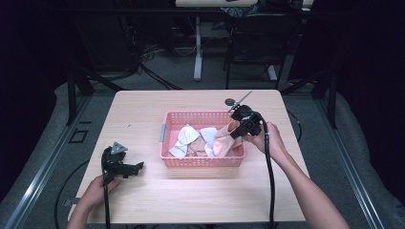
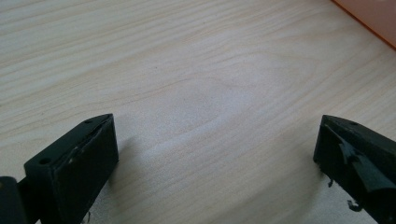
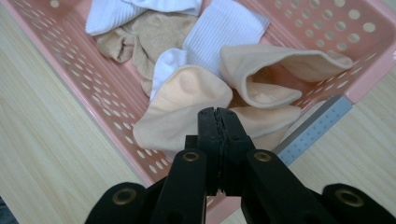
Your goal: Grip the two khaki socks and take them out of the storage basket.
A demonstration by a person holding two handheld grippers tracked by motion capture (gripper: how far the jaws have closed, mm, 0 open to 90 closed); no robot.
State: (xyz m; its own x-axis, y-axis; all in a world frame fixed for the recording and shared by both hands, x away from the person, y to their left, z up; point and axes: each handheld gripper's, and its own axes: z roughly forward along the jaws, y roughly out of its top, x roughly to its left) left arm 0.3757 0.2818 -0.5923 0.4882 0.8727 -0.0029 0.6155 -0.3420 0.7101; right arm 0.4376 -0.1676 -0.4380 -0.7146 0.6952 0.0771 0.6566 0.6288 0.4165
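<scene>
right gripper clamped on peach sock at pink basket right end | left gripper spread wide, idle over table | risk: thin fabric pinch slips on lift; snags white socks

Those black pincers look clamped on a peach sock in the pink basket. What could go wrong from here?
The right gripper pinches only the edge of the peach sock, so the sock might slip free if lifted. That sock lies over the white socks, so one may get dragged along. The pink basket looks light and the left gripper rests open away from it, so a snag could shift the basket.
</scene>
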